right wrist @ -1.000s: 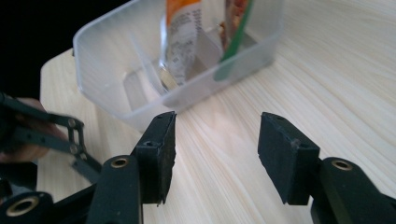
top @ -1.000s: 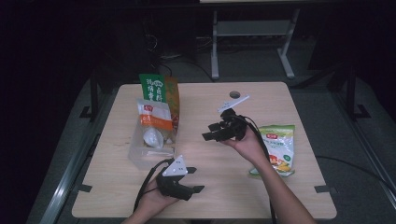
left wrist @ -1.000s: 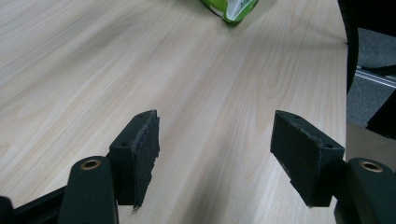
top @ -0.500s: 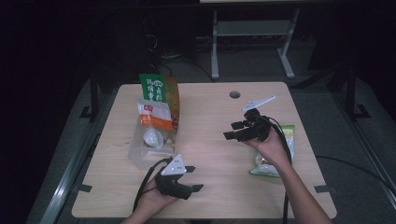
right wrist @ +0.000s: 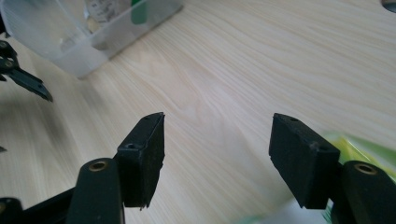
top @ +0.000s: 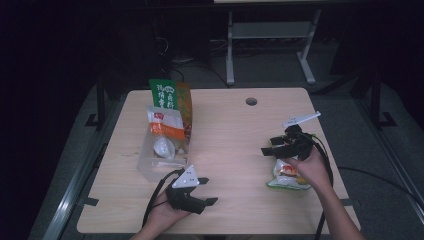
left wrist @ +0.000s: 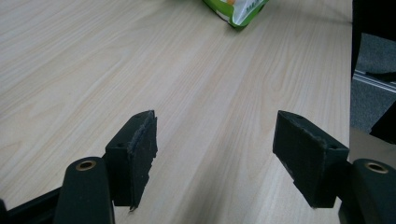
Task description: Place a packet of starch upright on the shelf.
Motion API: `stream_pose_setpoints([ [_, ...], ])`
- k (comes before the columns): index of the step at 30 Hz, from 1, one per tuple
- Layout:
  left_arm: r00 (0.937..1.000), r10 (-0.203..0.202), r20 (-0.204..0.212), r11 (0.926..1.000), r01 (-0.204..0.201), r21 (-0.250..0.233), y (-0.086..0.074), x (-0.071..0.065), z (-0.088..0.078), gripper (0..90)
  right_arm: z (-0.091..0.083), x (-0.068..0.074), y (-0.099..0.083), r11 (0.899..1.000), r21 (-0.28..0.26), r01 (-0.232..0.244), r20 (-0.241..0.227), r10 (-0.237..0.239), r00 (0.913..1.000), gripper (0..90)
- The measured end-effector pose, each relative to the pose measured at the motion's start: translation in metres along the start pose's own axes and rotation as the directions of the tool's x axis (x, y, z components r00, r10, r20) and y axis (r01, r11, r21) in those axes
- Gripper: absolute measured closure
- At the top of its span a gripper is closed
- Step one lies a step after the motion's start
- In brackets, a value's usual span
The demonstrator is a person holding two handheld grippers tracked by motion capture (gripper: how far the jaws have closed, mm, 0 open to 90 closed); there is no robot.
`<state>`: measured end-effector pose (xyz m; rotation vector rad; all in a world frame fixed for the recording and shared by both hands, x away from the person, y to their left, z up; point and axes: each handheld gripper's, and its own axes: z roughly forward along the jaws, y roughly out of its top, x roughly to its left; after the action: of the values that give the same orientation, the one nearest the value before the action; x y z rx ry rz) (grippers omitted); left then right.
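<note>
High view shows the right tongs (top: 270, 149) hovering over the right part of the surface (top: 235, 130), jaws spread with nothing between them; they have just been opening wider, and the right gripper view confirms bare wood in the gap. Just under that hand lies a green and white snack bag (top: 287, 179), near the right edge of the surface, partly hidden by the hand. The bag is not gripped, and picking it up looks like the work in hand.

Nearer the front edge, the left tongs (top: 207, 197) rest low, jaws likewise apart and empty; the left gripper view shows only wood grain between the pads (left wrist: 140, 154), with a corner of the green bag far off.

Further left stands a clear plastic box (top: 150, 167) already holding several packets: a tall green packet (top: 164, 94), an orange and white packet (top: 166, 125) and something pale at the bottom. Judging from that, most of the packing seems done, and the bag on the right is the last loose item to be grasped and carried across into the box.
</note>
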<state>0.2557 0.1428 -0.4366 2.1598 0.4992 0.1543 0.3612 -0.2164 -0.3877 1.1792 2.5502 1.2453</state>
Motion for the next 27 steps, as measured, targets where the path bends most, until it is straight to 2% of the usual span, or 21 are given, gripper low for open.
stream_pose_setpoints([
  [8,1.0000,-0.009,-0.001,1.0000,0.009,0.000,-0.001,0.001,0.000,30.2,-0.019,-0.014,-0.022,0.999,0.019,-0.034,0.053,0.033,0.9981,35.5],
  [10,0.9999,-0.011,-0.001,0.9999,0.011,-0.001,-0.001,0.001,0.001,30.2,-0.024,-0.018,-0.028,0.998,0.022,-0.056,0.064,0.054,0.9965,36.1],
  [15,0.9999,-0.014,0.001,0.9999,0.014,0.001,-0.001,0.001,0.002,30.2,-0.034,-0.027,-0.042,0.997,0.020,-0.072,0.094,0.070,0.9931,36.1],
  [21,0.9999,-0.016,0.002,0.9999,0.016,0.004,-0.001,0.000,0.004,30.1,-0.046,-0.038,-0.057,0.994,0.038,-0.103,0.152,0.096,0.9837,37.8],
  [27,1.0000,-0.009,0.000,0.9999,0.009,0.010,-0.001,0.001,0.004,30.0,-0.057,-0.053,-0.076,0.988,0.028,-0.152,0.188,0.144,0.9716,38.5],
])
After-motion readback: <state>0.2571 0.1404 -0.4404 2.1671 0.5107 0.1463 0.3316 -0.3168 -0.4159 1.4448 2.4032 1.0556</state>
